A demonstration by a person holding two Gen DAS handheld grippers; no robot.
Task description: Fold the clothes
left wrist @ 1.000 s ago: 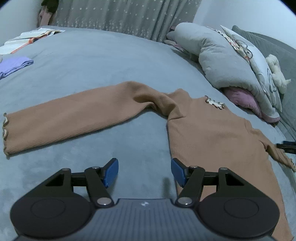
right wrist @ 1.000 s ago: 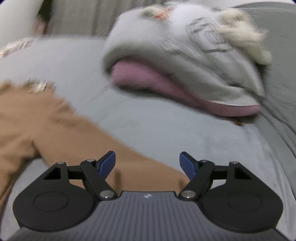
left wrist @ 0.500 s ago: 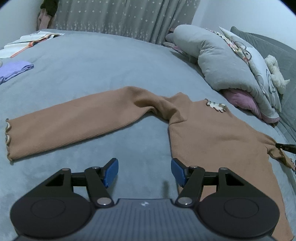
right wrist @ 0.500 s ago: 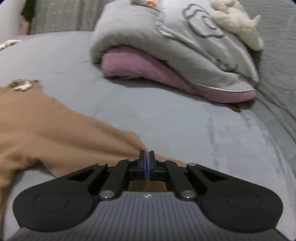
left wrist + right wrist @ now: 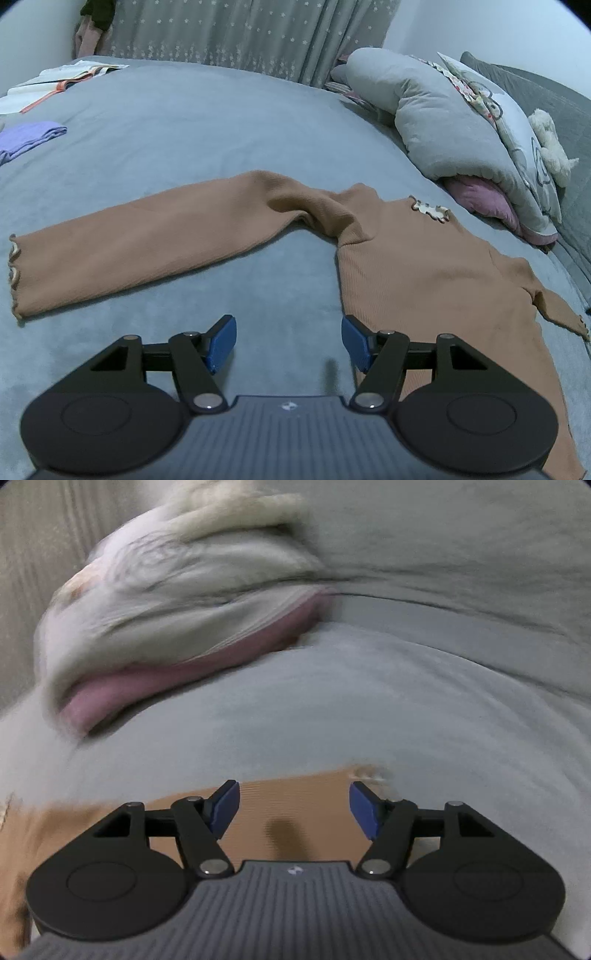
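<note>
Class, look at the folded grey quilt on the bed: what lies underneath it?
Under the grey quilt a pink layer sticks out at the lower edge, resting on the bed. How far the pink runs beneath cannot be seen, since the quilt covers it.

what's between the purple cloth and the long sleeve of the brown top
Nothing: only bare grey bedcover separates the purple cloth from the brown top and its outstretched sleeve, as the left wrist view shows.
</note>
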